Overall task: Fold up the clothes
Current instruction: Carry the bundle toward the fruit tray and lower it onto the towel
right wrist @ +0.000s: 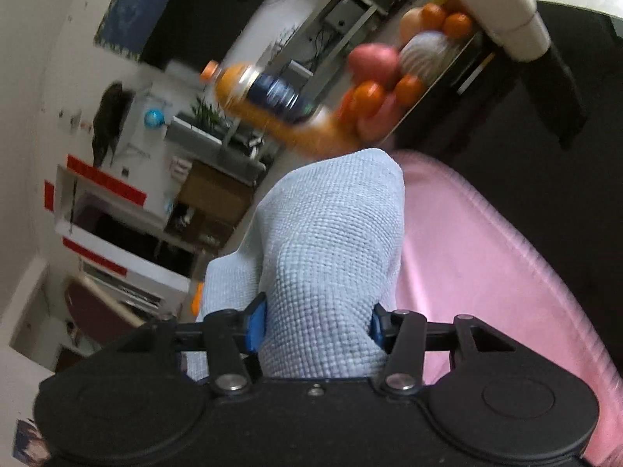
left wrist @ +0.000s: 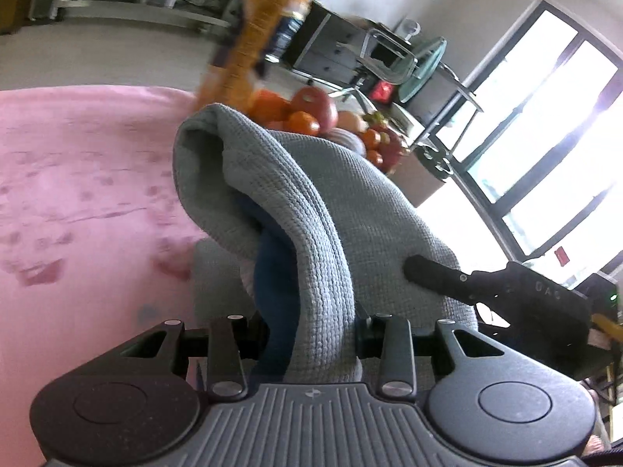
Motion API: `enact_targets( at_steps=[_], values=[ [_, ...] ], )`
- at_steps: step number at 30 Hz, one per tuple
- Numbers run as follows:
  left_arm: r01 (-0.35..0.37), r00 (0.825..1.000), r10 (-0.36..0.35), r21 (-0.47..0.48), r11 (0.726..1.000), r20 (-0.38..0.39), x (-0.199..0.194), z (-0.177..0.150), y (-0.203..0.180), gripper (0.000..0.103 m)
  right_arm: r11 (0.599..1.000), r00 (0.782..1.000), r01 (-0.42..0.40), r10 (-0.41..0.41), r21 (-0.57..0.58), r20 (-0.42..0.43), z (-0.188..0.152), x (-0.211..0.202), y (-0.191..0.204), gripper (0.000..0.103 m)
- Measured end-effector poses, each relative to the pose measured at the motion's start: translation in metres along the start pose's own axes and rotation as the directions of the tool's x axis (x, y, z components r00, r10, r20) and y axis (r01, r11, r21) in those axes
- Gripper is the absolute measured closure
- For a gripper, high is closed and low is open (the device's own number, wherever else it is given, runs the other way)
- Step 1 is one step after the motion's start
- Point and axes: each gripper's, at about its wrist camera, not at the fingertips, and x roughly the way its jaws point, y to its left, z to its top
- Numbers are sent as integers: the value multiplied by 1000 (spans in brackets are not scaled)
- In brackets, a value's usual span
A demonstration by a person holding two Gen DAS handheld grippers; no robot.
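A pink cloth (left wrist: 78,179) covers the surface, with an orange bottle (left wrist: 268,11) and fruit (left wrist: 311,113) at its far edge.

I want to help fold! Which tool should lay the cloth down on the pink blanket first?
Probably the left tool. Both tools grip the grey cloth, but a wide stretch of pink blanket lies open beside the left one, while the right tool sits near the blanket's edge.

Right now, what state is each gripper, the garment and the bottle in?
Left gripper: shut on the grey waffle-knit garment.
Right gripper: shut on the same garment.
Grey waffle-knit garment: bunched, draped over both grippers, partly lifted off the cover.
Pink fleece cover: spread flat.
Orange-capped juice bottle: capped, nearly full, blurred.
Pile of oranges and apples: heaped behind the garment.
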Motion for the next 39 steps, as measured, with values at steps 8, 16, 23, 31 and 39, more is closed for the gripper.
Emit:
enact_targets(
  at_steps=[8, 16, 23, 31, 39],
  values=[
    [-45, 995, 42, -38, 998, -87, 91, -12, 9, 63, 994, 996, 87, -88, 72, 4, 43, 8, -82, 50],
    [13, 999, -18, -95, 995, -51, 31, -23, 45, 55, 967, 967, 244, -238, -67, 92, 44, -24, -72, 16],
    [-66, 997, 61, 140, 988, 43, 7, -14, -9, 72, 935, 945, 302, -269, -185, 184, 17, -46, -30, 74],
    [-256, 964, 265, 217, 942, -16, 58, -27, -19, 82, 793, 860, 504, -498, -341, 113, 4, -10, -37, 88],
    [-239, 971, 234, 245, 939, 53, 37, -23, -26, 83, 821, 875, 485, -458, -303, 158, 9, -24, -30, 88]
  ],
)
